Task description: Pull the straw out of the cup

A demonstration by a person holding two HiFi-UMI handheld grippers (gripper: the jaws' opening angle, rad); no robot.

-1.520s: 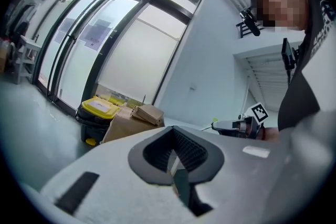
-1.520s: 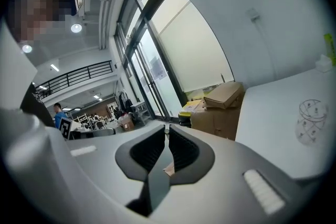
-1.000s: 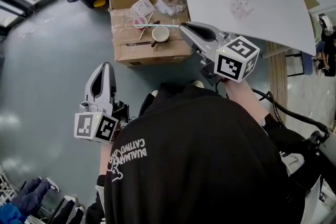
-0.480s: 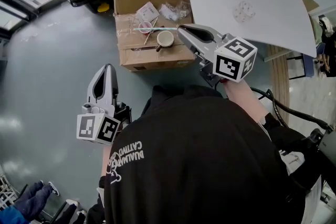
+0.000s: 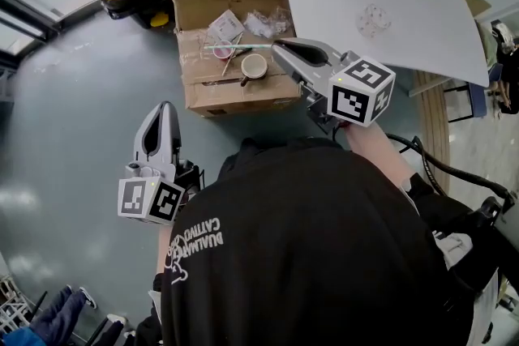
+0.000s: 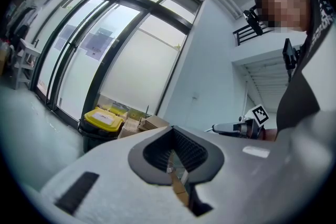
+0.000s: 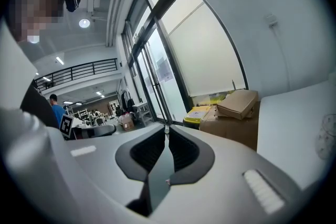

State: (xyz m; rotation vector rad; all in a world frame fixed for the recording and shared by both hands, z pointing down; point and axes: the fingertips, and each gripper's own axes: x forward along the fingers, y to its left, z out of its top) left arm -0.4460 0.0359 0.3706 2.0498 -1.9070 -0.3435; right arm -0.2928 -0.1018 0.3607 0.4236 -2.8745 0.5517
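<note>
Head view: my right gripper [image 5: 277, 48] is pinching one end of the straw [image 5: 239, 47]. It runs level over the cardboard box [image 5: 235, 93] toward the pink cup [image 5: 222, 51], and I can't tell if it's clear of the rim. It's probably light and bendy, so I'd grip the end gently. Plenty of open floor to the left.

Left gripper view: my left gripper [image 6: 170, 131] is closed on nothing.

Right gripper view: jaws clamped on the straw tip.

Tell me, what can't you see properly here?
- Straw: right gripper view, nearly all hidden by the jaws of the right gripper.
- Inside the brown cup: head view, too small.
- Print on the packets: head view, too small.
</note>
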